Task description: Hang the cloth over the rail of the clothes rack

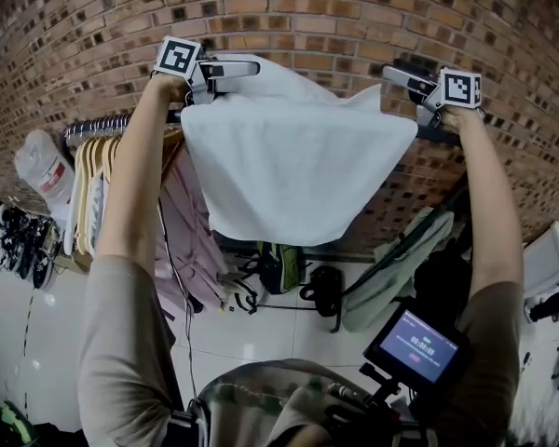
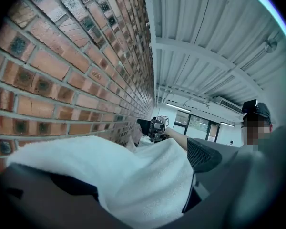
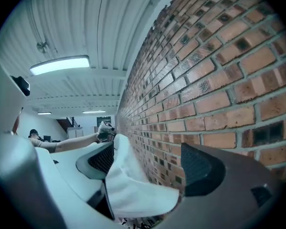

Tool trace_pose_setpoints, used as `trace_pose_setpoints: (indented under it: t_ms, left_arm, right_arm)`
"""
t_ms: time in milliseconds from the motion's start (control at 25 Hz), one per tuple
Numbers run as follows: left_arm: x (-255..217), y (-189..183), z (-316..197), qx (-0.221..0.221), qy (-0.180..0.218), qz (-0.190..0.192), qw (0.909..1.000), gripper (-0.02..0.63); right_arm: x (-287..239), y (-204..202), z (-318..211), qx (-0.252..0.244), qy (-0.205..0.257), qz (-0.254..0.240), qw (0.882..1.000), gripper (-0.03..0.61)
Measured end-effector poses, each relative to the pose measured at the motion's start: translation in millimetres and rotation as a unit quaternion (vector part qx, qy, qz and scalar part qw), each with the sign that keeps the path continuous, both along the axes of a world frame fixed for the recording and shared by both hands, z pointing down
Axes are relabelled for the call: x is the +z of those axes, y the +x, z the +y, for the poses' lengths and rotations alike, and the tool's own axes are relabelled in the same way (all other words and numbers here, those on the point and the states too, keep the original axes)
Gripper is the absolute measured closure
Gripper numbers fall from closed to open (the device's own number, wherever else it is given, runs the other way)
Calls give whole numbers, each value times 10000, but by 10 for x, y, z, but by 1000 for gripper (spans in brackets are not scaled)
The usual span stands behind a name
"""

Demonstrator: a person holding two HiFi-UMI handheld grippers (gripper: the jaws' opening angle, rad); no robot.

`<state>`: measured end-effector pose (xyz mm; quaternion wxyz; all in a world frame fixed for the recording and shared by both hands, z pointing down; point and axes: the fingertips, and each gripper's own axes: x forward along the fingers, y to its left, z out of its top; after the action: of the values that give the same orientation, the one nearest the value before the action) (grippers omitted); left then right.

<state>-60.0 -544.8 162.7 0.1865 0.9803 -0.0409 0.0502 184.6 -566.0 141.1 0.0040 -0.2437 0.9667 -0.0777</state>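
Observation:
A white cloth (image 1: 293, 166) hangs spread in front of the brick wall, its top edge up at the dark rail (image 1: 93, 127) of the clothes rack. My left gripper (image 1: 247, 67) is at the cloth's upper left corner and my right gripper (image 1: 391, 73) at its upper right corner. In the left gripper view the cloth (image 2: 109, 161) lies across the wide-open jaws of the left gripper (image 2: 133, 173); one pad (image 2: 207, 154) shows bare beside it. In the right gripper view a cloth corner (image 3: 133, 190) rests against one pad (image 3: 97, 159), and the right gripper (image 3: 150, 163) stands open.
A brick wall (image 1: 307, 7) stands right behind the rack. Hangers with garments (image 1: 98, 175) and a pink garment (image 1: 182, 222) fill the rail's left part. Shoes (image 1: 19, 240) lie on the floor at left, bags (image 1: 279, 268) under the rack, and a green garment (image 1: 391, 268) at right.

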Motion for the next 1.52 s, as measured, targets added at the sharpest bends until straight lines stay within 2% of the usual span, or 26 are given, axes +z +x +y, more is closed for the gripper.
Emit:
trace_pose_setpoints:
  t_ms: [200,360,480,720,800,880,1000,1080,1160,1240,1440,1520]
  left_arm:
    - [90,-1,-65,-102,-289,-202,9993,6]
    - [265,47,-15,114,-622,-540,9965,8]
    - [171,40,-50,10,-473,-356,9982,8]
    - [201,20,-77,-198,-535,-338,9978,6]
    - [274,60,-52,-175,-611,-480,9968,6]
    - [371,106,-3,-106,-693,-664,9953,6]
    - [407,120,83,51,-734,-717,9947,6]
    - [379,80,110,89,-717,-684,9950,6]
    - [350,56,117,86,-677,-663,9955,6]
    - [320,56,123,79,-617,-624,9961,7]
    - [283,89,180,164,-526,-534,9970,6]
    - [299,81,217,172,-477,-527,9973,6]
  right_arm:
    - [96,-21,42,19,143,388,9991,161]
    - [106,-136,151,-238,288,526,9979,161]
    - [124,-88,136,-233,388,643,9969,161]
    - [-444,59,218,236,1138,-378,9925,161]
    - [-588,139,236,446,1447,-484,9873,163]
    - [-799,216,375,548,1956,-519,9778,163]
    - [-1250,321,842,315,2648,-769,9607,163]
    - [-1513,372,1252,28,2851,-1066,9526,163]
    - [-1658,389,1678,-257,2864,-1378,9478,163]
    - [-1594,311,2052,-583,2738,-1462,9488,164]
    - [-687,-19,2461,-1083,2185,-577,9681,164]
    - [-321,-73,2569,-1229,1979,-401,9717,164]
